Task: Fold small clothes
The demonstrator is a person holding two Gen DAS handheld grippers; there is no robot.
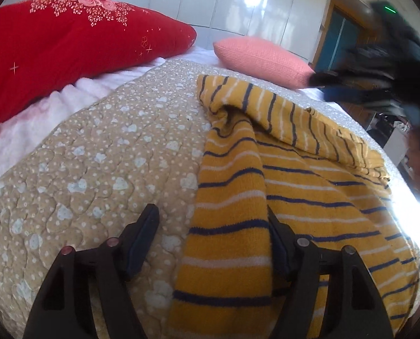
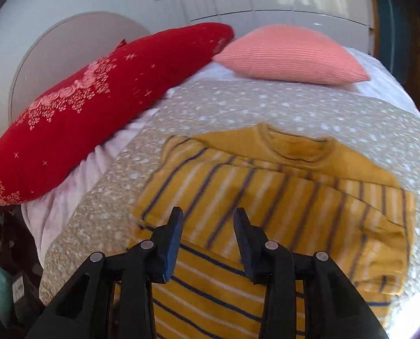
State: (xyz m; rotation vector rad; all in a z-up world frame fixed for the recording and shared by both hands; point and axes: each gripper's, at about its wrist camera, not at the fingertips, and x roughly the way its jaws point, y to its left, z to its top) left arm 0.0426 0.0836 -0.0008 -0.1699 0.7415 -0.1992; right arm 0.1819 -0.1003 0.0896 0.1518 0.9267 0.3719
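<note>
A small yellow sweater with navy and white stripes lies on the tan dotted quilt, its sleeves folded inward. My left gripper is open, low over the sweater's left edge, holding nothing. The right gripper shows blurred at the upper right of the left wrist view. In the right wrist view the sweater lies with its collar away from me. My right gripper is open above the sweater's near part, holding nothing.
A large red pillow lies at the left of the bed and a pink pillow at the head. White cabinets stand behind. The quilt's edge drops off at the left.
</note>
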